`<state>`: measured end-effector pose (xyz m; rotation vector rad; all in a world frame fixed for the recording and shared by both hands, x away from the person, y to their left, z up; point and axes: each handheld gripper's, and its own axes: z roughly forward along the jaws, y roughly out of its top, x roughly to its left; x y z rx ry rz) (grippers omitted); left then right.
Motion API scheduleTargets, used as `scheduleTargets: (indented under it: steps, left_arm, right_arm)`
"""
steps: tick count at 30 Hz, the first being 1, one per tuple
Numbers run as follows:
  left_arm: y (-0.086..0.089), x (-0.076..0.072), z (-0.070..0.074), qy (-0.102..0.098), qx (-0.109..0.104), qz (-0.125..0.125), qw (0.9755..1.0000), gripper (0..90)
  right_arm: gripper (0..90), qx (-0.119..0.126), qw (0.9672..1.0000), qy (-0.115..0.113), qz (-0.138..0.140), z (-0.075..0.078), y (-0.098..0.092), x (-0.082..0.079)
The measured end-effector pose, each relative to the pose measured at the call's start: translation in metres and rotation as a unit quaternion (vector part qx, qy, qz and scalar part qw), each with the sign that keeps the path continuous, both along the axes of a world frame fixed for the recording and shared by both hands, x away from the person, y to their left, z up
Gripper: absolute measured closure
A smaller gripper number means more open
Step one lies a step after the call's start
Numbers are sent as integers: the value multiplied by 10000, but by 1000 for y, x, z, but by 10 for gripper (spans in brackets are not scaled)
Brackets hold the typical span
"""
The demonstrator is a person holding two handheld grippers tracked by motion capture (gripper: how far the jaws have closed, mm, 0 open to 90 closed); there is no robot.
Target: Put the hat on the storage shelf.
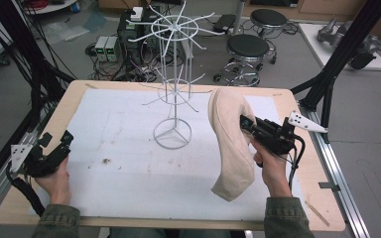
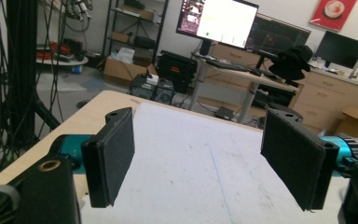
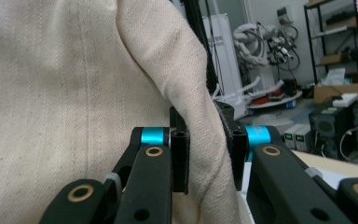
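Note:
A beige cloth hat [image 1: 230, 141] hangs in the air over the right part of the table, held by its edge. My right gripper [image 1: 244, 122] is shut on it, and in the right gripper view a fold of the hat [image 3: 74, 93] is pinched between the two black pads. A white wire rack [image 1: 172, 74] with radiating hooks stands at the table's middle back, left of the hat. My left gripper [image 1: 65, 140] rests near the table's left edge, held by a hand. Its jaws stand wide apart [image 2: 198, 163] with nothing between them.
A white sheet [image 1: 129, 163] covers most of the wooden table [image 1: 297, 106]. Black frame posts [image 1: 337, 54] stand at the right and left. Two stools [image 1: 248, 49] and electronics boxes [image 1: 106, 47] are on the floor behind the table.

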<state>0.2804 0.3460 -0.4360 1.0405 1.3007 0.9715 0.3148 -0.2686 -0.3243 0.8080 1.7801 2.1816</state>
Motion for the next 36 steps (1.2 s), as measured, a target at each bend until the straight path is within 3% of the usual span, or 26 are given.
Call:
scheduleTargets:
  steps: [7, 17, 21, 36]
  left_arm:
    - [5, -10, -1, -3, -43, -73, 10000, 257]
    - [0, -11, 2, -65, 102, -184, 9998, 257]
    - [-2, -11, 2, -62, 126, -205, 9997, 257]
    - [-3, -12, 3, -60, 121, -166, 9998, 259]
  right_arm:
    - [776, -45, 9997, -238, 77, 23, 9, -2]
    - [764, -93, 9984, -515, -212, 75, -2, 13]
    - [761, -233, 9973, -619, -316, 92, -2, 23]
    - [759, -268, 9956, -771, -463, 131, 3, 41]
